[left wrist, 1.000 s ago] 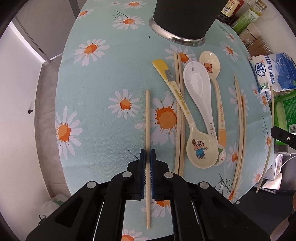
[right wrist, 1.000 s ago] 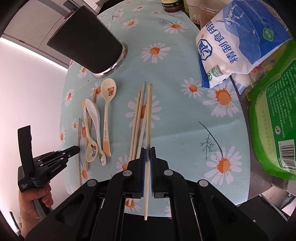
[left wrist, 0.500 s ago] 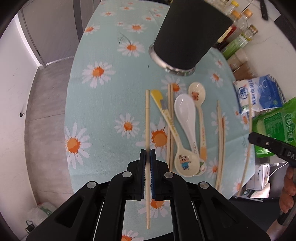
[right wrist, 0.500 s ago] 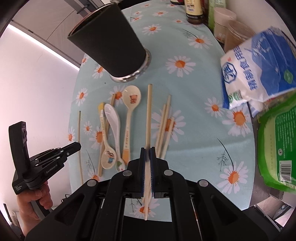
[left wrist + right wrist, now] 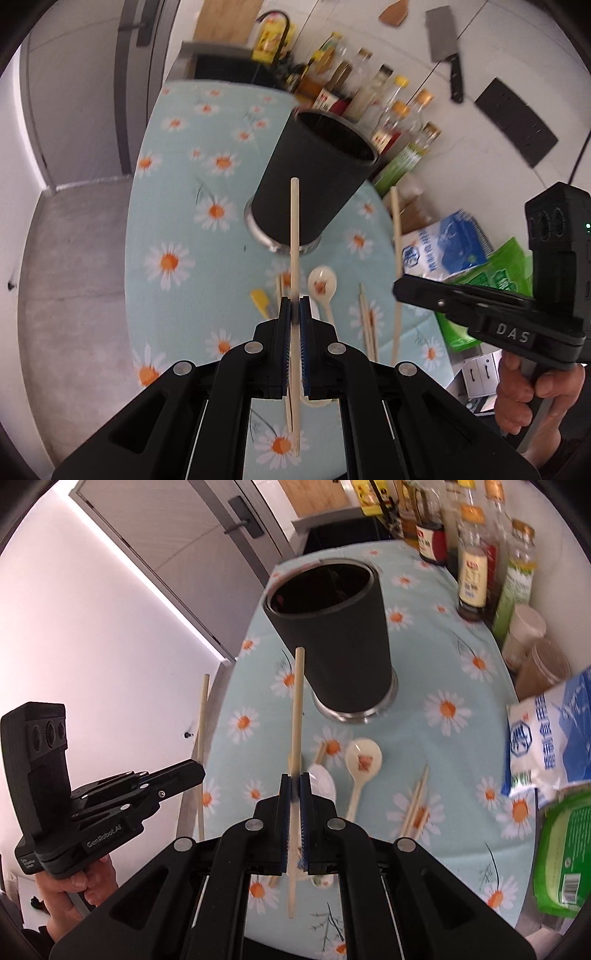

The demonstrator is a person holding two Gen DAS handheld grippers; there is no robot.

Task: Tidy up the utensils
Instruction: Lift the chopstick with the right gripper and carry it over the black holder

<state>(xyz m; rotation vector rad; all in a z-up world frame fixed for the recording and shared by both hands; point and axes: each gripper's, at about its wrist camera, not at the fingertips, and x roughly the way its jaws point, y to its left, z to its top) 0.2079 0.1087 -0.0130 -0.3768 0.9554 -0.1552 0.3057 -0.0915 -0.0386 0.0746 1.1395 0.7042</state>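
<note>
The left gripper (image 5: pixel 294 310) is fully closed on one chopstick (image 5: pixel 294 236), which runs forward from between its pads and ends in front of the black holder cup (image 5: pixel 314 184). The right gripper (image 5: pixel 294 788) is likewise clamped shut on a second chopstick (image 5: pixel 297 709), whose far end overlaps the lower wall of the same cup in that view. Both chopsticks are clear of the surface. Each gripper appears in the other's camera, with a hand (image 5: pixel 524 384) on the handle.

Surface: a rounded table under a pale blue cloth with daisy print (image 5: pixel 177 221). The cup stands upright on a metal base ahead of both grippers, mouth open. Below the grippers, between them and the cup, lie a cream spoon with a printed bowl (image 5: pixel 364 758), a white spoon (image 5: pixel 325 779) partly hidden by the right jaws, a yellow-handled spoon (image 5: pixel 260 301) and loose chopsticks (image 5: pixel 417 805).

Room: beyond the cup, a row of sauce bottles (image 5: pixel 472 572) lines the wall. To the right of the right gripper sit a blue-and-white bag (image 5: pixel 546 738) and a green packet (image 5: pixel 565 856). A cleaver (image 5: pixel 445 48) hangs on the white wall. To the left of the left gripper are a grey floor (image 5: pixel 66 258) and a door (image 5: pixel 207 528).
</note>
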